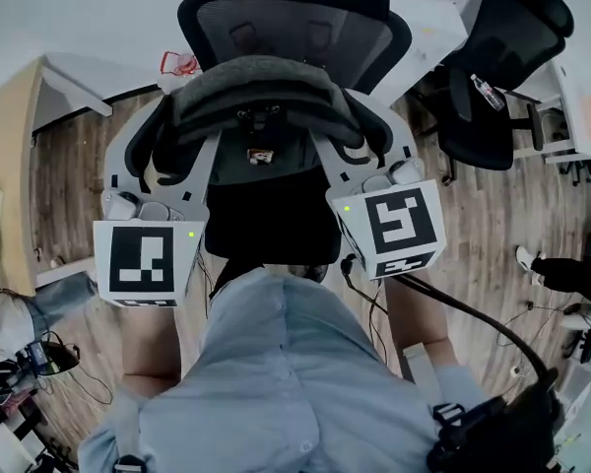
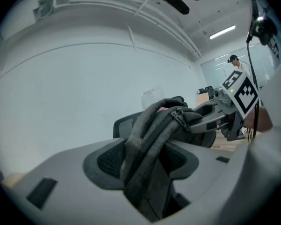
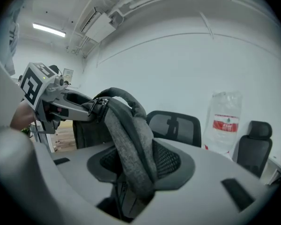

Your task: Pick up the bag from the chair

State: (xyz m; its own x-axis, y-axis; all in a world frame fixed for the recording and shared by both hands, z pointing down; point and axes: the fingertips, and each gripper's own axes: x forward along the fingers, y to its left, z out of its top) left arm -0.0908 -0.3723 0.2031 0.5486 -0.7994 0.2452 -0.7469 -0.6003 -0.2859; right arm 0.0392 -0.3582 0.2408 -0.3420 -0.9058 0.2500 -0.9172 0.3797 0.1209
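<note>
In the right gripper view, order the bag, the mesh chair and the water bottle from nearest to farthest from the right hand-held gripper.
1. bag, clamped between its jaws.
2. mesh chair, just behind the bag, centre.
3. water bottle, near the wall, right.

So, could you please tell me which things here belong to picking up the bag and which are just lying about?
Part of the job:
- grey bag, clamped at either end by both grippers
- left gripper
- right gripper
- mesh office chair beneath the bag

Just lying about:
- second black chair
- bottle lying on that chair
- large water jug
</note>
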